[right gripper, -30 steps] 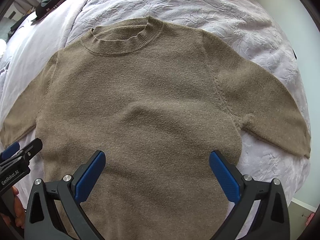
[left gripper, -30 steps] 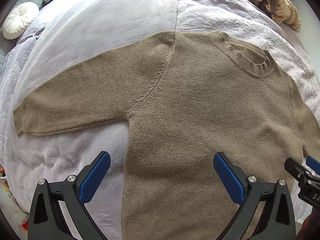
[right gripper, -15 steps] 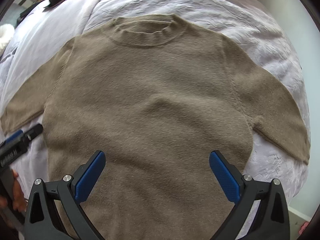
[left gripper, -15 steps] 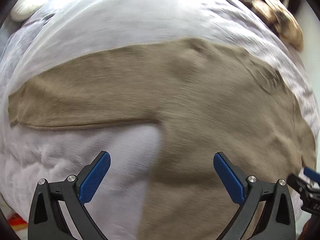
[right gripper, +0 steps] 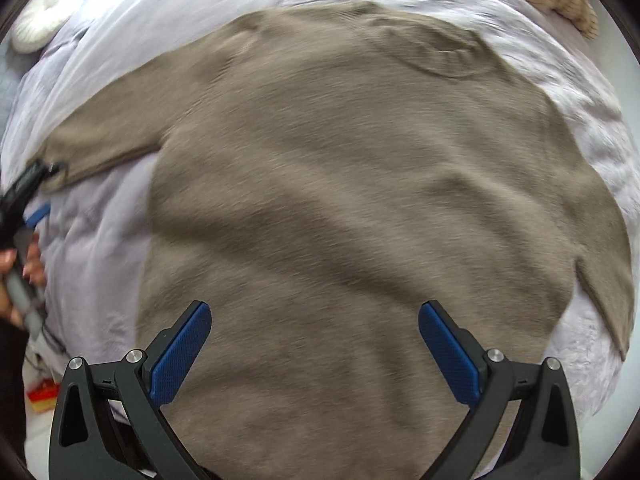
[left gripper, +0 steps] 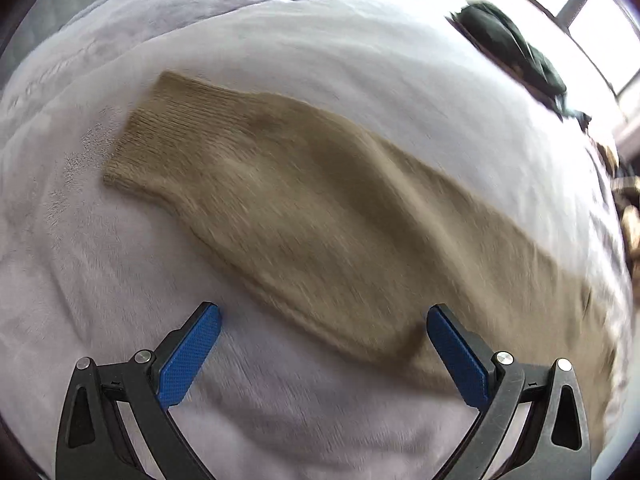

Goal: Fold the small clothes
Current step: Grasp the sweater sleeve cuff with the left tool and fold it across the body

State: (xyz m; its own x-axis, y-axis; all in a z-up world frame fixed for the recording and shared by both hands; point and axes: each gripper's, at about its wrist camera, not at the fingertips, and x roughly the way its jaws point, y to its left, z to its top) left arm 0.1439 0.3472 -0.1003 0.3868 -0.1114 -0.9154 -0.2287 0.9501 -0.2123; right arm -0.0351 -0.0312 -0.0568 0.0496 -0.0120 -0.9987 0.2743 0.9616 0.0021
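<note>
On my left wrist view, the left gripper (left gripper: pixel 322 346) stands spread wide with nothing between its blue pads (left gripper: pixel 188 360). It hangs over the sweater's (left gripper: pixel 320 216) left sleeve, which runs slantwise across the pale bedspread (left gripper: pixel 100 280); the ribbed cuff (left gripper: pixel 148 136) lies toward the bed's far left edge, with bare cover all round it. A dark garment (left gripper: pixel 516 52) sits at the far right corner, well apart. A second ago this view looked at the sweater's body and collar; now it has swung out along the sleeve, and the picture is smeared.

On my right wrist view, the right gripper (right gripper: pixel 314 344) is likewise spread and empty, over the sweater's (right gripper: pixel 360 200) body, which lies flat in the middle of the bed. The collar (right gripper: pixel 440 56) points to the far edge. The left gripper (right gripper: pixel 28 188) and the hand (right gripper: pixel 20 268) holding it show at the left edge beside the sleeve end. A white cushion (right gripper: pixel 44 16) sits at the far left corner. This view has shifted leftward since.
</note>
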